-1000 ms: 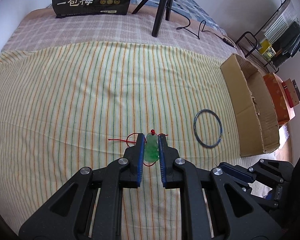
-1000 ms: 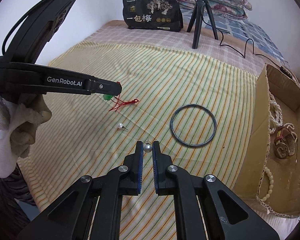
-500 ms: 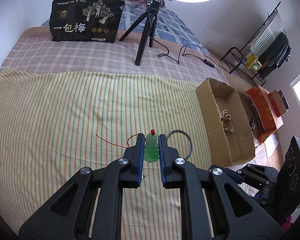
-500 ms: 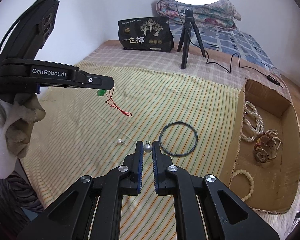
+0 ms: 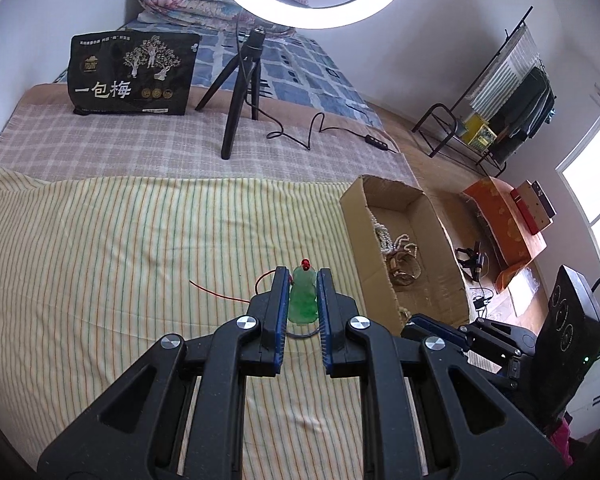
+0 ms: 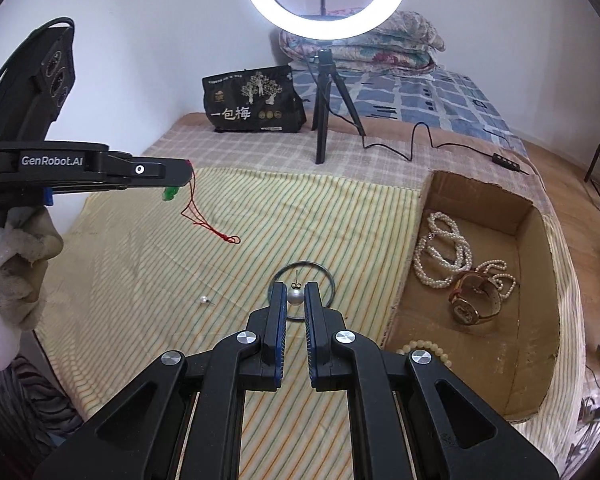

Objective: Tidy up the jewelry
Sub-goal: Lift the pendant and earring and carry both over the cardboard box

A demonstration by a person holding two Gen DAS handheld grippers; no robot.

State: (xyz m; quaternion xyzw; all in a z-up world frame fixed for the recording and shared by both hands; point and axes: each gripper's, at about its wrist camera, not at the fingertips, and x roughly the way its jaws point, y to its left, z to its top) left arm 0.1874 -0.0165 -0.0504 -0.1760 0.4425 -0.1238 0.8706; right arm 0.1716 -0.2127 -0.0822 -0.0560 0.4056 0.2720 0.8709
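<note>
1. Change since one second ago: both grippers have risen off the striped bedspread (image 6: 340,216). The cardboard box (image 6: 536,216), then at the frame edge, now lies open to both wrist views, and the red cord (image 6: 198,216), then trailing on the cloth, now hangs free. Judged meaning: both pick-ups are done and the carry toward the box is under way.
2. Left gripper (image 5: 304,292): clenched on the green jade pendant (image 5: 303,300). The pendant stands upright between the blue pads, its red bead at 12 o'clock just past the fingertips; the cord trails off toward 9 o'clock.
3. Right gripper (image 6: 295,296): clenched on the pearl stud earring (image 6: 295,297). The pearl sits between the fingertips, its post pointing to 12 o'clock.
4. Left on the bedspread: a dark bangle (image 6: 302,295), directly beneath the right fingertips, and a second pearl stud (image 6: 205,300) at 9 o'clock of them.
5. Box contents: pearl strands (image 6: 444,248), a gold wristwatch (image 6: 476,300) and a cream bead bracelet (image 6: 426,350). The box lies at 2 o'clock of the left fingers and 3 o'clock of the right.
</note>
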